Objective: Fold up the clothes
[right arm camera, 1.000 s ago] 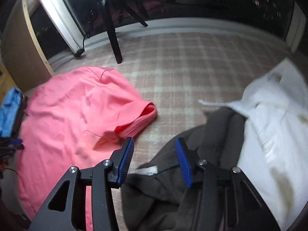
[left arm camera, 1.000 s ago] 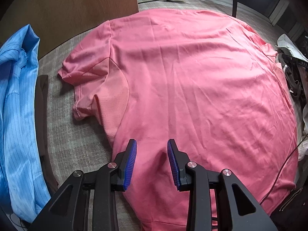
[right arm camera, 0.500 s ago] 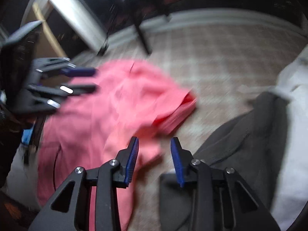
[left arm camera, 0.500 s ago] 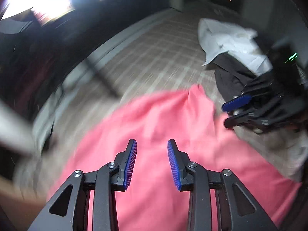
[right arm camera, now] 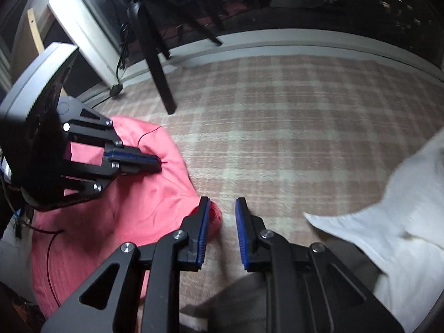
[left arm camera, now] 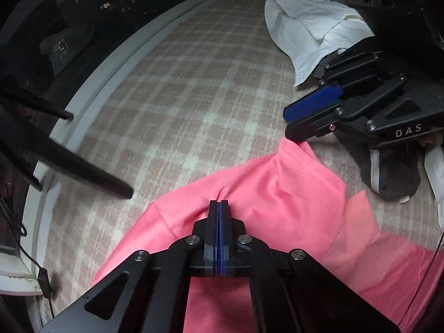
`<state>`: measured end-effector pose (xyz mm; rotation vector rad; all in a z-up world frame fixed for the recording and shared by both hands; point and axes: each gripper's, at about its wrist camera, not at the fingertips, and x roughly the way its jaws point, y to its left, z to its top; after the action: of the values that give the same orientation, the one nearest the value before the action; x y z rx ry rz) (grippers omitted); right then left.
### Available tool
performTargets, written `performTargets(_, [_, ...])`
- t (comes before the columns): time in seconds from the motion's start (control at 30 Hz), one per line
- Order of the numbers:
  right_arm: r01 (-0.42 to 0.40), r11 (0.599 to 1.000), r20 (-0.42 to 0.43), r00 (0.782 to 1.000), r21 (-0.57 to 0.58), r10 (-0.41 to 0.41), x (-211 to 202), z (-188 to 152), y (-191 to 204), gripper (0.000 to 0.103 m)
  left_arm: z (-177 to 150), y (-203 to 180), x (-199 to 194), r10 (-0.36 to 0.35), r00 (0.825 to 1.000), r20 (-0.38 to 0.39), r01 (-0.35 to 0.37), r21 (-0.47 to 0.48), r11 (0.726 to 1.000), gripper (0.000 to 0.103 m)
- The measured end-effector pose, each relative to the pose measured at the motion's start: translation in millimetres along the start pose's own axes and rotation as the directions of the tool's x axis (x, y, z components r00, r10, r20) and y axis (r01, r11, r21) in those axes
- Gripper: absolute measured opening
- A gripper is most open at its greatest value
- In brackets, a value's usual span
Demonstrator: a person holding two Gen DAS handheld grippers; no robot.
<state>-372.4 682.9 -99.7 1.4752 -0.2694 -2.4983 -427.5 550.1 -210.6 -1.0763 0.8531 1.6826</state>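
The pink shirt [left arm camera: 291, 208] lies on the plaid cover [left arm camera: 194, 88], its sleeve bunched up. The left gripper [left arm camera: 219, 205] has its jaws fully closed on a pinch of shirt near the shoulder. The right gripper [right arm camera: 220, 216] hangs half open just beside the sleeve end, gripping nothing. I think the right should take the sleeve hem fully before both lift together, so the cloth stays flat. A white garment [right arm camera: 388, 222] lies near.

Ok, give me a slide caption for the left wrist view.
Left tool shut on the pink shirt over the plaid cover, right tool open near the sleeve.
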Motion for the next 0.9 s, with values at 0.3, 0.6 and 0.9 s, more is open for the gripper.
performTargets(0.3, [-0.005, 0.992, -0.011, 1.000, -0.122, 0.004, 9.4, 0.9, 17.8, 0.017, 6.1, 8.2, 5.5, 0.012, 1.000, 0.002, -0.012, -0.013, 1.000, 0.000])
performTargets(0.6, [0.149, 0.985, 0.069, 0.987, -0.088, -0.143, -34.0, -12.0, 15.1, 0.003, 2.3, 15.5, 5.0, -0.008, 1.000, 0.013, 0.009, -0.035, 0.999, 0.001])
performTargets(0.9, [0.062, 0.998, 0.030, 0.998, 0.031, -0.062, -28.5, 0.7, -2.0, 0.006, 2.4, 19.0, 4.1, 0.023, 1.000, 0.001, -0.023, -0.025, 0.999, 0.004])
